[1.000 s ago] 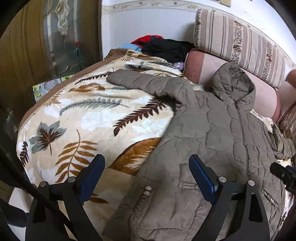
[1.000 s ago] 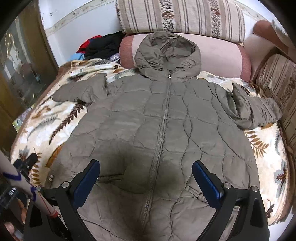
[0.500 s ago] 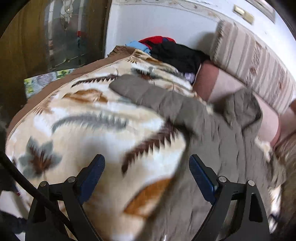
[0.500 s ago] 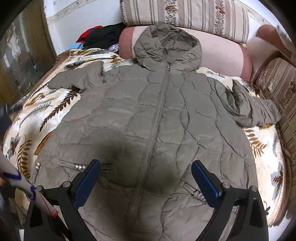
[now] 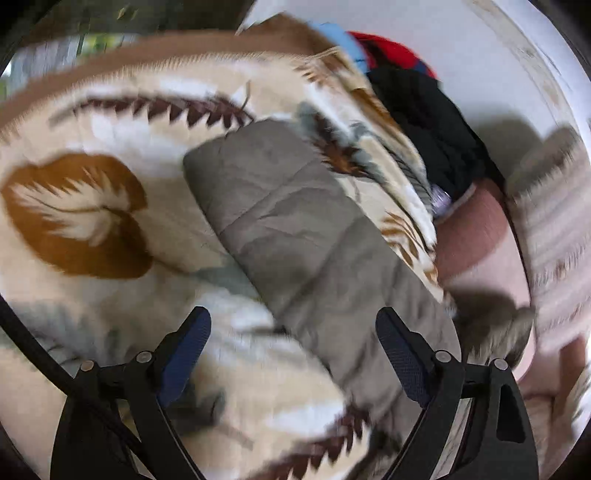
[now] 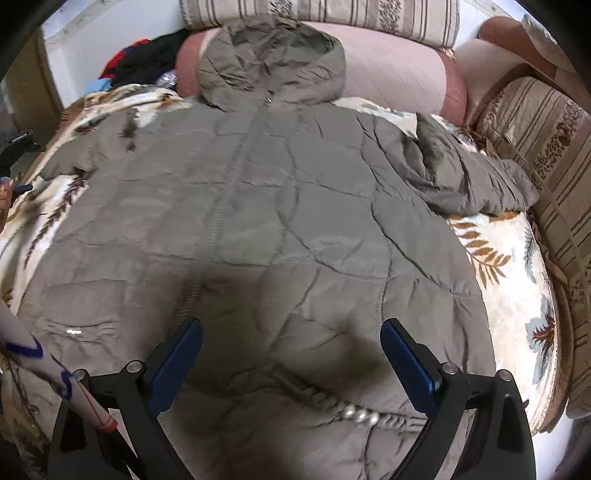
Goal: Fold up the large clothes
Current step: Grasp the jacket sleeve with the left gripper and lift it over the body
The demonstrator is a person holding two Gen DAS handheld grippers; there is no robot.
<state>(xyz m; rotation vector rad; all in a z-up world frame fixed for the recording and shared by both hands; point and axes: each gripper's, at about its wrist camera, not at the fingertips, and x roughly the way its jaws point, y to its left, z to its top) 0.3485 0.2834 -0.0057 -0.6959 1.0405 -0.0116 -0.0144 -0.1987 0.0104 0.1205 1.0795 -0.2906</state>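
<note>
An olive-grey quilted hooded jacket (image 6: 280, 206) lies front-up, zipped, on a leaf-print blanket (image 6: 498, 266). Its hood (image 6: 269, 62) rests against a pink bolster. Its right sleeve (image 6: 469, 173) is bunched up beside the body. Its left sleeve (image 5: 291, 229) lies stretched out on the blanket (image 5: 88, 221) in the blurred left wrist view. My left gripper (image 5: 291, 350) is open and empty just above that sleeve. My right gripper (image 6: 291, 354) is open and empty above the jacket's lower front.
A pile of black, red and blue clothes (image 5: 417, 99) sits in the far corner by the white wall. Striped cushions (image 6: 325, 14) and a pink bolster (image 6: 399, 74) line the back. A striped sofa arm (image 6: 546, 147) stands at the right.
My left gripper has swung left and forward from the jacket's hem to over the outstretched left sleeve. My right gripper has moved lower and closer over the jacket's front. Both stay open.
</note>
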